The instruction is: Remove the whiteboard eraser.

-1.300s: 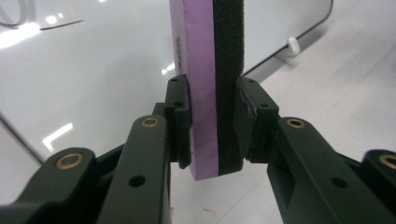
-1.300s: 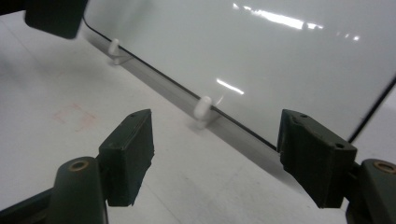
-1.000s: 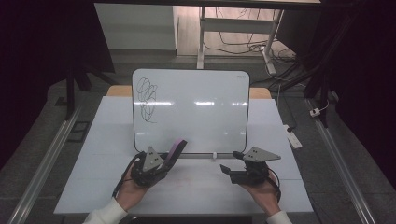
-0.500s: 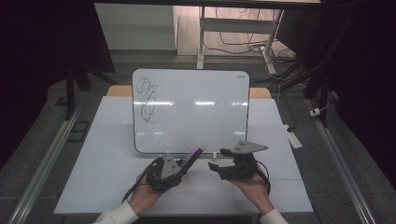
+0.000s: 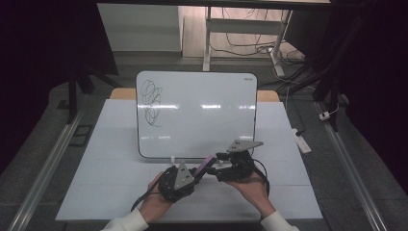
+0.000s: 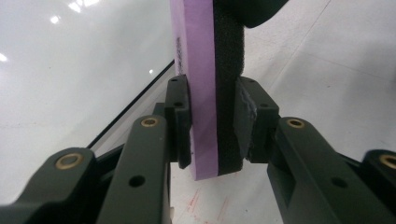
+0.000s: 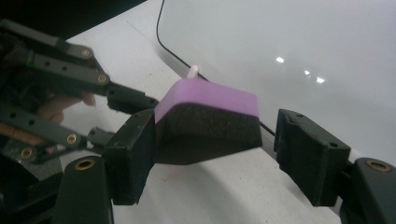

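A whiteboard (image 5: 202, 115) stands propped on the white table (image 5: 110, 144), with a black scribble (image 5: 151, 101) at its upper left. My left gripper (image 5: 198, 171) is in front of the board's bottom edge, shut on a purple eraser (image 5: 208, 165) with black felt. In the left gripper view both pads clamp the eraser (image 6: 205, 93) across its thickness. My right gripper (image 5: 217, 166) meets it from the right. It is open (image 7: 219, 158) around the eraser's free end (image 7: 208, 121); its left pad touches the felt and its right pad stands apart.
A small white peg (image 5: 172, 159) sticks out at the board's bottom edge. A white flat object (image 5: 302, 142) lies at the table's right edge. Metal rails run along the floor on both sides, and desk legs and cables stand behind the table.
Both grippers have drawn together at the table's front centre. The left one carried the eraser to the right, and the right one moved left until its open jaws bracket the eraser's end.
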Available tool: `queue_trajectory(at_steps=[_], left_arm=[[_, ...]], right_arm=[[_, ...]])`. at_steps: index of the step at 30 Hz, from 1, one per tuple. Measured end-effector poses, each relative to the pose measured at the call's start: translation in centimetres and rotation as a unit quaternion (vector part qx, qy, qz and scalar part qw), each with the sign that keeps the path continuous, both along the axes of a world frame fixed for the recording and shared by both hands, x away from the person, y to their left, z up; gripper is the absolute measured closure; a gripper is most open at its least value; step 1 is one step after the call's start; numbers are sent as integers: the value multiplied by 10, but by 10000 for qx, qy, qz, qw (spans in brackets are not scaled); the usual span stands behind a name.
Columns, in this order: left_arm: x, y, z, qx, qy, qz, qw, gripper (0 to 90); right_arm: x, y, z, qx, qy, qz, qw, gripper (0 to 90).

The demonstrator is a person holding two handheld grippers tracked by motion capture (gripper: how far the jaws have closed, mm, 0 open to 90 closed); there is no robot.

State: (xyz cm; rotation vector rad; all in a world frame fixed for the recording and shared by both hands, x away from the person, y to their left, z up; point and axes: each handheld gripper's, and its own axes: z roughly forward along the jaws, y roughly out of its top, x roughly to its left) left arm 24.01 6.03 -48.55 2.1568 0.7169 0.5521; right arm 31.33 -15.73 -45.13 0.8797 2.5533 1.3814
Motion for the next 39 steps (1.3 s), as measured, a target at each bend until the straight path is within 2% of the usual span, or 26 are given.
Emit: queue_trajectory(at_steps=[4, 10, 15, 19, 27, 32, 39], left_arm=[[-1, -1, -1, 65, -67, 20, 10000, 675], [-3, -1, -1, 58, -75, 35, 9999, 674], [-4, -1, -1, 97, -144, 18, 9998, 675], [-4, -1, -1, 77, -175, 1, 9998, 679], [-5, 1, 0, 2, -211, -39, 9998, 682], [-4, 1, 0, -7, -186, -52, 9998, 682], [-3, 2, 0, -35, -133, -94, 9999, 681]], right_arm=[[2, 3, -1, -28, 124, 4, 9999, 322], [9, 3, -4, 125, 581, -30, 9982, 365], [12, 1, -7, 184, 793, -69, 9967, 363], [14, -1, -9, 121, 784, -144, 9967, 354], [17, -5, -12, 300, 985, -162, 9946, 380], [17, -5, -12, 295, 978, -119, 9947, 412], [14, -5, -11, 288, 830, -49, 9961, 451]])
